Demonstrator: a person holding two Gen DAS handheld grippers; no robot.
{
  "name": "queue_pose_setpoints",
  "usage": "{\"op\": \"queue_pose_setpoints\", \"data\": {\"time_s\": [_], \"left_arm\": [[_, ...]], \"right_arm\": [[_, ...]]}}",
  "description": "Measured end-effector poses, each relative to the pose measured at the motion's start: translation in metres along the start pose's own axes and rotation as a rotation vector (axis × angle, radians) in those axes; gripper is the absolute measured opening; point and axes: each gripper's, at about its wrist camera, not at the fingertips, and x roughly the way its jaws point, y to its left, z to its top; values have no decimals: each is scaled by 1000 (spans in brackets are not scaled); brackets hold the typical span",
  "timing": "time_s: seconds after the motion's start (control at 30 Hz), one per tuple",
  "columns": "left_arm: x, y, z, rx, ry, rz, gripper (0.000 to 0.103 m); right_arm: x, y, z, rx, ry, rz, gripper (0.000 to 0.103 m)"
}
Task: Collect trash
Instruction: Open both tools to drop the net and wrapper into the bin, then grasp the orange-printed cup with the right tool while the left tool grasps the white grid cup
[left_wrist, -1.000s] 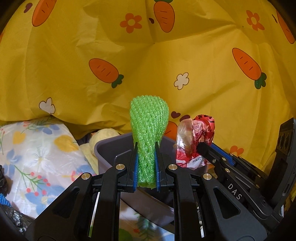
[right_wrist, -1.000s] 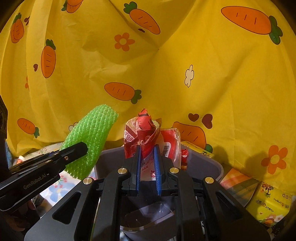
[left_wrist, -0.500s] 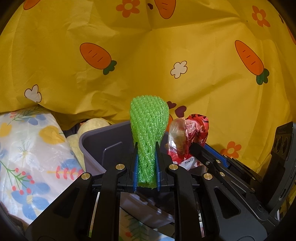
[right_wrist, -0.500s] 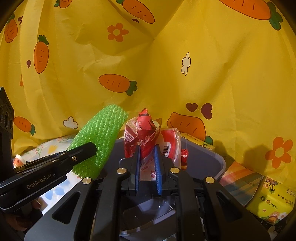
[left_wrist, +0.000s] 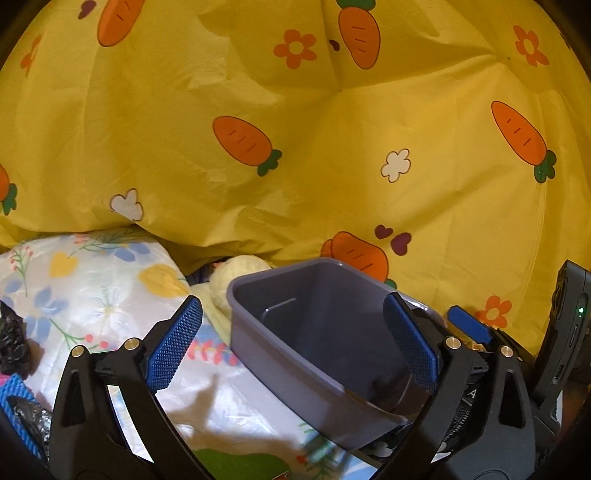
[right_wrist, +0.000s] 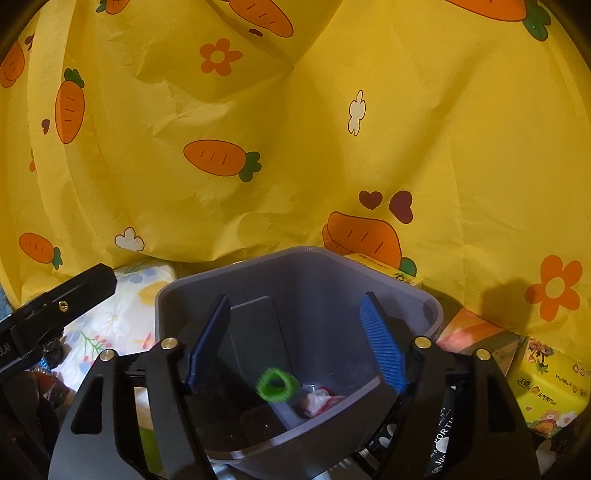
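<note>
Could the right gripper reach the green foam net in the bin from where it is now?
Probably yes. The right gripper is open and poised over the gray bin, whose top is uncovered. The green foam net lies inside beside a red wrapper, with nothing over it.

A makeshift domestic setup, not a kitchen or workshop: a yellow plastic sheet (right_wrist: 295, 129) printed with cartoon carrots, flowers and hearts hangs creased as a backdrop. Below it, a surface is covered by a white floral cloth (left_wrist: 92, 280). A grey plastic bin (right_wrist: 406, 291) stands on it, with household clutter around: yellow tissue packs (right_wrist: 546, 387) with cartoon print, a colourful carton (right_wrist: 476, 332) and a pale yellow soft lump (left_wrist: 236, 273) behind the bin.
</note>
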Motion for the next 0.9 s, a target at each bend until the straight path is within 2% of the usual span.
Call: {"op": "queue_pose_setpoints", "data": {"time_s": [0.07,0.13,0.37,0.5,0.6,0.8,0.9], "left_arm": [[-10,4,-2,-3,-9,32,97],[-20,7,-5,4,-20,72,97],[-62,20,-14,3,-50,151,97],[-95,27,-25,11,-65,224,97],[-123,35,-37,16,-65,284,97],[-184,71,-63,-61,-95,387,97],[-216,93,-76,-96,-123,477,97]], "right_arm": [[-6,4,-2,-11,-18,-12,85],[-9,7,-2,-21,-26,-29,87],[-31,14,-6,-30,-53,-54,87],[-52,28,-13,-47,-80,-42,87],[-69,44,-22,-57,-98,-10,87],[-97,88,-43,-105,-108,115,87],[-109,116,-56,-140,-105,180,87]]}}
